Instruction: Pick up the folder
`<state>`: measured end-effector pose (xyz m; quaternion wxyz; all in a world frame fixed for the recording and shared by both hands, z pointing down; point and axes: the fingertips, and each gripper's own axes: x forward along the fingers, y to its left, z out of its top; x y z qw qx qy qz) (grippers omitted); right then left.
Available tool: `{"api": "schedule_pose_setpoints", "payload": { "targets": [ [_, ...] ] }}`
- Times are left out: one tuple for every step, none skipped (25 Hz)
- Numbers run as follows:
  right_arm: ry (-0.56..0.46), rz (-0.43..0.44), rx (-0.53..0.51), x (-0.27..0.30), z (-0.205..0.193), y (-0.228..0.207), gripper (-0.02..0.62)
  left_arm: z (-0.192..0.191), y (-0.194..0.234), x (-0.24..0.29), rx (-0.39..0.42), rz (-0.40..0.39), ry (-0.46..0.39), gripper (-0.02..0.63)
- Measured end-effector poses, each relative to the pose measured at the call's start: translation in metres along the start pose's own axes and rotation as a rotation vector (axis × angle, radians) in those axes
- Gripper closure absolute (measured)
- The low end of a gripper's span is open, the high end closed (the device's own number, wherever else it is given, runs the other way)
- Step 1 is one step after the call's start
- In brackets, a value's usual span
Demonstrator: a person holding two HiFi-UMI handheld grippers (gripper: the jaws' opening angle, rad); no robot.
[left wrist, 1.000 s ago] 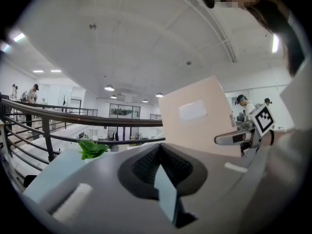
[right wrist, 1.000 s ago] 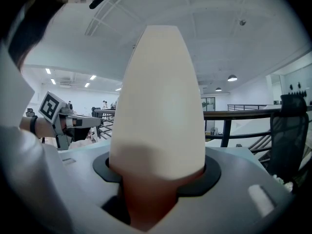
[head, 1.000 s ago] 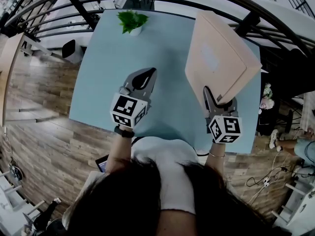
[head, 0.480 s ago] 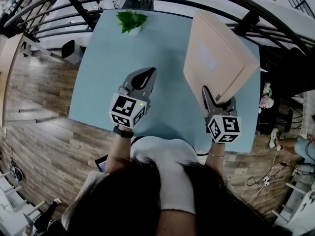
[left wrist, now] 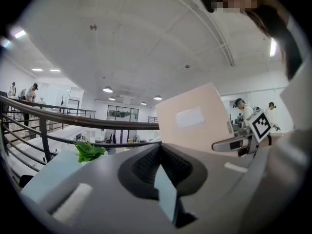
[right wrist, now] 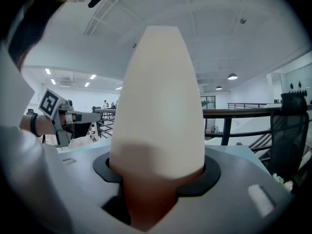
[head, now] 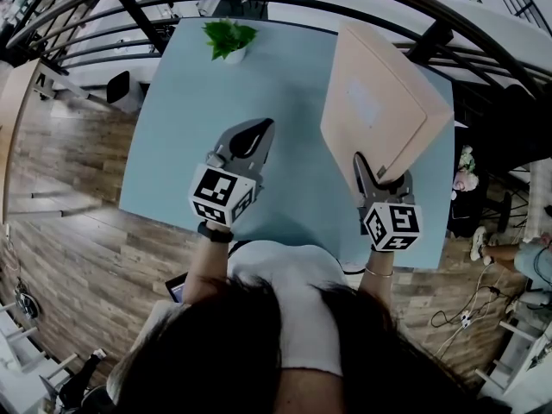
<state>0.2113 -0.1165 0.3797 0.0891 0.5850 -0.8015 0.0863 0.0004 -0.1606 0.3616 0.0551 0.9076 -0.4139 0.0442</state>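
A thick beige folder (head: 379, 110) with a pale label is held up off the light blue table (head: 181, 145), tilted, its near corner clamped in my right gripper (head: 379, 176). In the right gripper view the folder (right wrist: 161, 111) stands edge-on and fills the jaws, which are shut on it (right wrist: 156, 177). My left gripper (head: 251, 136) hovers over the table's middle, shut with nothing in it. From the left gripper view its closed jaws (left wrist: 163, 179) point past the folder (left wrist: 195, 121) and the right gripper (left wrist: 243, 141).
A small green plant in a white pot (head: 231, 38) stands at the table's far edge. A dark metal railing (head: 259, 3) curves behind the table. An office chair (right wrist: 287, 130) is at the right. Wood floor lies on the left.
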Motion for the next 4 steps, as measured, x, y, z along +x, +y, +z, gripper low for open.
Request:
{"api": "schedule_pose_setpoints", "payload": {
  "targets": [
    [0.001, -0.001, 0.001, 0.0000, -0.0004, -0.0001, 0.327, 0.0008, 0.0004, -0.0001, 0.000, 0.000, -0.003, 0.549],
    [0.002, -0.002, 0.003, -0.0003, -0.0009, -0.0003, 0.327, 0.0012, 0.0006, -0.0002, 0.000, 0.000, -0.005, 0.549],
    [0.003, -0.004, 0.005, -0.0007, -0.0016, -0.0005, 0.327, 0.0014, 0.0006, -0.0005, 0.000, 0.000, -0.005, 0.549],
    [0.004, -0.005, 0.007, -0.0012, -0.0023, -0.0006, 0.327, 0.0016, 0.0006, -0.0008, 0.000, 0.001, -0.006, 0.549]
  ]
}}
